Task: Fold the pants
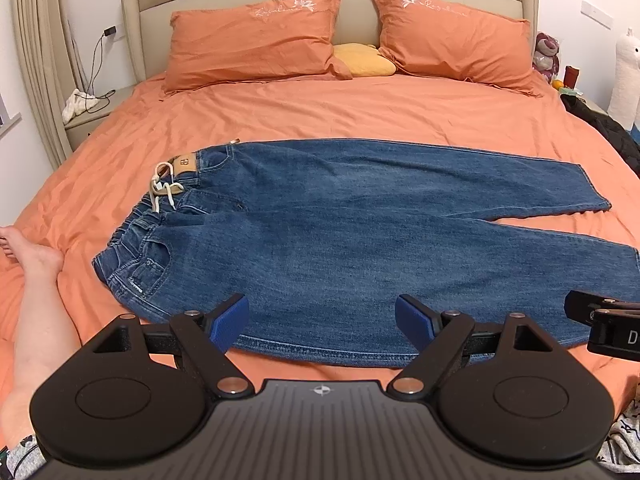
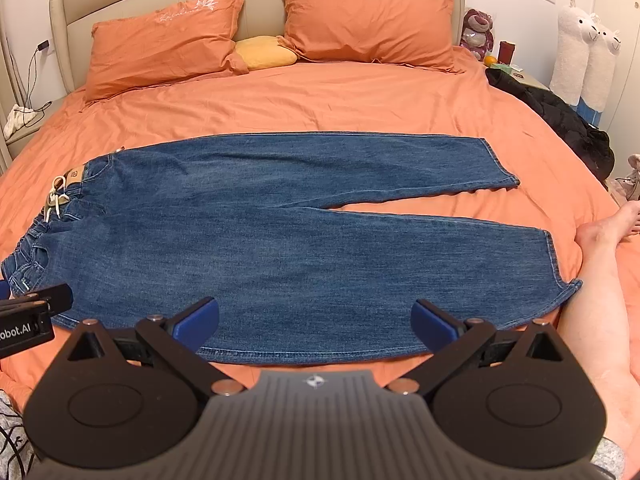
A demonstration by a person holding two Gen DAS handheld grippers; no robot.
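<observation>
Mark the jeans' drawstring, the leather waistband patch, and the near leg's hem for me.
drawstring (image 1: 166,194), left wrist view, on the white cord at the waistband
leather patch (image 1: 186,163), left wrist view, on its tan face
near leg hem (image 2: 558,268), right wrist view, on the stitched cuff edge

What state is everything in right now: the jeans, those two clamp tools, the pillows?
Jeans: spread flat on the bed, unfolded, legs apart at the hems.
Drawstring: loose at the waistband.
Left hand-held gripper: open, empty, at the near edge of the jeans.
Right hand-held gripper: open, empty.
Pillows: propped against the headboard.
</observation>
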